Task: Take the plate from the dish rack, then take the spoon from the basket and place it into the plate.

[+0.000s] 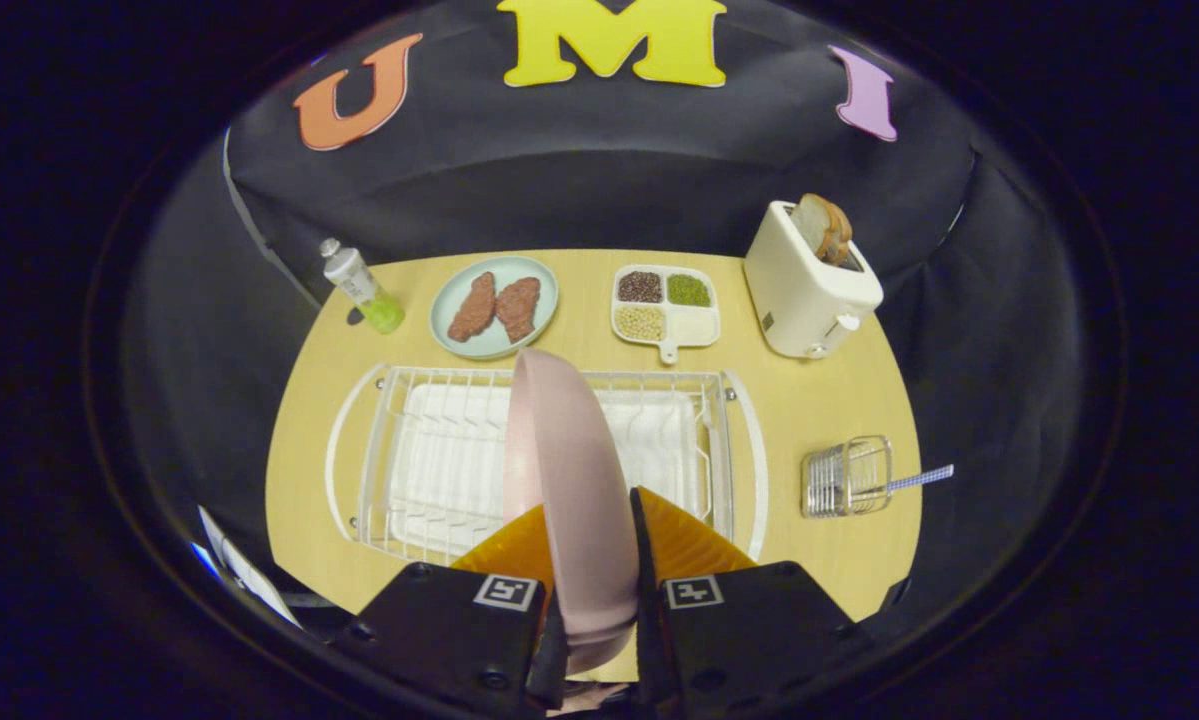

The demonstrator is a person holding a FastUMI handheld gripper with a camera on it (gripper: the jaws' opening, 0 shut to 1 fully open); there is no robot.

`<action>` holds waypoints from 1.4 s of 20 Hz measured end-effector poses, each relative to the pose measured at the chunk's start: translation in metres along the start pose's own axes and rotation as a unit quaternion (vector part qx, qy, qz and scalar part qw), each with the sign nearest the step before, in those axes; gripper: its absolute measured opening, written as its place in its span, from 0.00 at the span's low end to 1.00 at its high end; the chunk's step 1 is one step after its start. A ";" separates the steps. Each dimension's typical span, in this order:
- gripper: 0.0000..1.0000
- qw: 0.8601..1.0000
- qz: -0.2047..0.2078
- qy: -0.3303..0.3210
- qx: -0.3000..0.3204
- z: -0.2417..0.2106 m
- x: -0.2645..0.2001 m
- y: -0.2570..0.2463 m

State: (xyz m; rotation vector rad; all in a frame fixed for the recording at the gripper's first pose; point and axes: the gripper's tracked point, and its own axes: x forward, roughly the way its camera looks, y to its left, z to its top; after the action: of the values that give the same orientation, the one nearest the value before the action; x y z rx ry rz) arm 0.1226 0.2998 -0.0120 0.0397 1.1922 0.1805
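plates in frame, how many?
2. Pink plate on edge between the gripper fingers, both pressing it, above the dish rack. Green plate with meat beyond the rack.

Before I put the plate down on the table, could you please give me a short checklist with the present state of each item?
1. Gripper shut on the pink plate, both fingers on its rim: ok.
2. Plate lifted out of the dish rack: cannot tell.
3. Bare table between the rack and the wire basket: ok.
4. Spoon lying in the basket, handle sticking out: ok.
5. Toaster and the divided tray stand beyond the rack, away from that spot: ok.
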 end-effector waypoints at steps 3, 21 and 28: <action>0.33 0.999 0.031 -0.012 0.016 -0.044 -0.014 -0.022; 0.32 0.932 0.296 0.063 0.197 -0.241 0.112 -0.059; 0.48 0.936 0.301 0.034 0.181 -0.229 0.131 -0.063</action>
State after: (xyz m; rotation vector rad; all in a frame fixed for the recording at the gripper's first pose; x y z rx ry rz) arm -0.0356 0.2436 -0.2258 0.7336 1.2423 0.5003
